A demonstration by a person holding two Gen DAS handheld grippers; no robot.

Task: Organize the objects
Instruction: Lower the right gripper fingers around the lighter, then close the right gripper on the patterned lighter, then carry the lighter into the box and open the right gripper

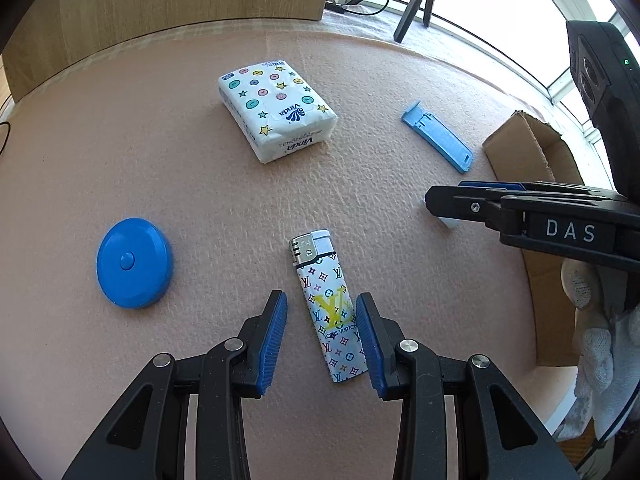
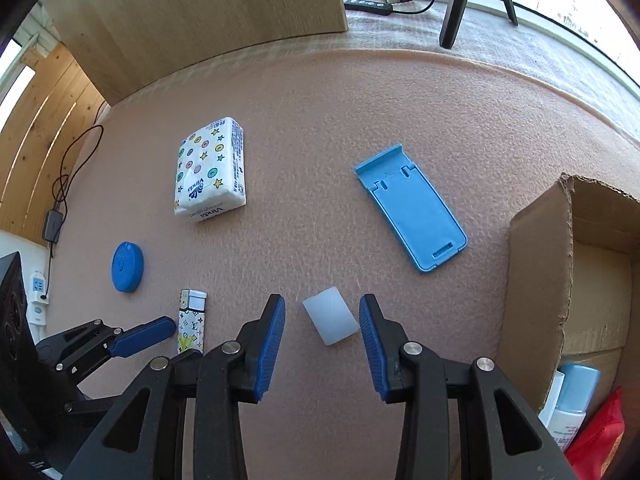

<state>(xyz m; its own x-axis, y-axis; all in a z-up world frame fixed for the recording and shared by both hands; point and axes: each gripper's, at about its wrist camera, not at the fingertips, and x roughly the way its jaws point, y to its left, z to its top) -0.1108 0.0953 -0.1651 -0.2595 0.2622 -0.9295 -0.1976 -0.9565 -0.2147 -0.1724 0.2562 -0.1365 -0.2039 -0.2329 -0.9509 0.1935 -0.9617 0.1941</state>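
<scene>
A patterned white lighter lies on the pink mat between the open fingers of my left gripper, untouched by the pads; it also shows as the lighter. My right gripper is open around a small white translucent block, not gripping it. From the left wrist view the right gripper reaches in from the right. A tissue pack, a round blue disc and a blue phone stand also lie on the mat.
An open cardboard box stands at the right edge, holding a pale blue bottle and a red packet. A wooden panel and tripod legs stand behind the mat. A gloved hand holds the right gripper.
</scene>
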